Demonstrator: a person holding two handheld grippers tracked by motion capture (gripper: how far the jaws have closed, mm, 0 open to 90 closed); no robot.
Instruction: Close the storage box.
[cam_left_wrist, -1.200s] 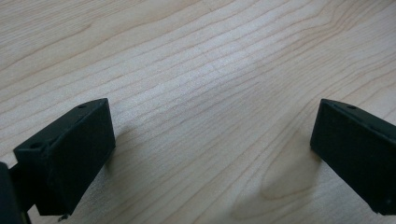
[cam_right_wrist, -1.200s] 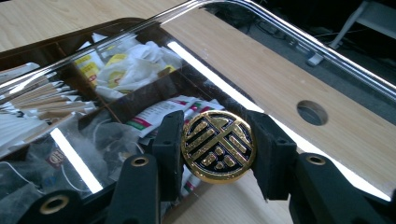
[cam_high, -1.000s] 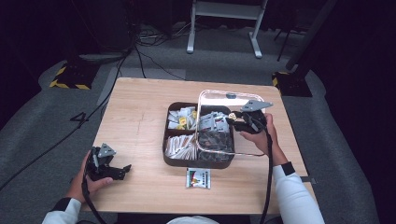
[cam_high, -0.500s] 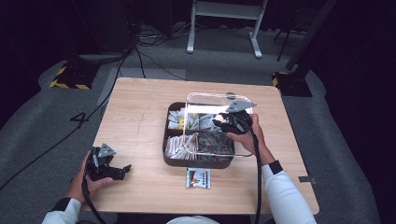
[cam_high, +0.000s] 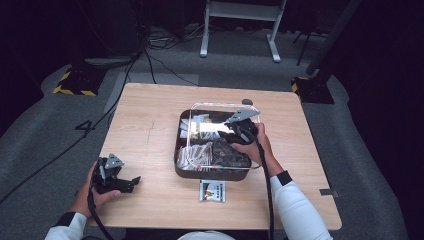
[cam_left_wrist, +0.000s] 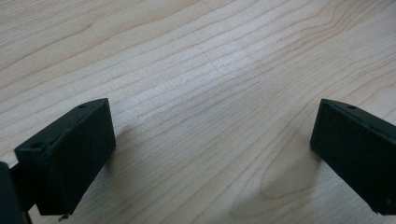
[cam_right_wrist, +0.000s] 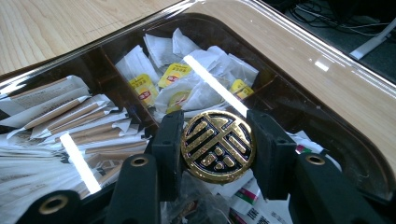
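right gripper (cam_right_wrist: 217, 149) clamped on gold-and-black knob (cam_right_wrist: 218, 145) of clear lid (cam_right_wrist: 299, 60), over dark compartment box (cam_high: 181, 165) mid-table. lid looks rigid, light, glossy, likely slippery; knob is sole sound hold. seated or just above box: unclear. left gripper (cam_left_wrist: 210, 154) open, empty, over bare table (cam_left_wrist: 210, 60).

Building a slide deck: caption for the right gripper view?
Right tongs grip the clear lid's gold knob over the sachet tray.

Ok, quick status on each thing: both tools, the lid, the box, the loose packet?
Right tool: shut on the lid's gold knob.
Clear lid: over the box, seating unclear.
Box: compartments full of packets.
Left tool: open, holding nothing, over bare table.
Loose packet: flat before the box.
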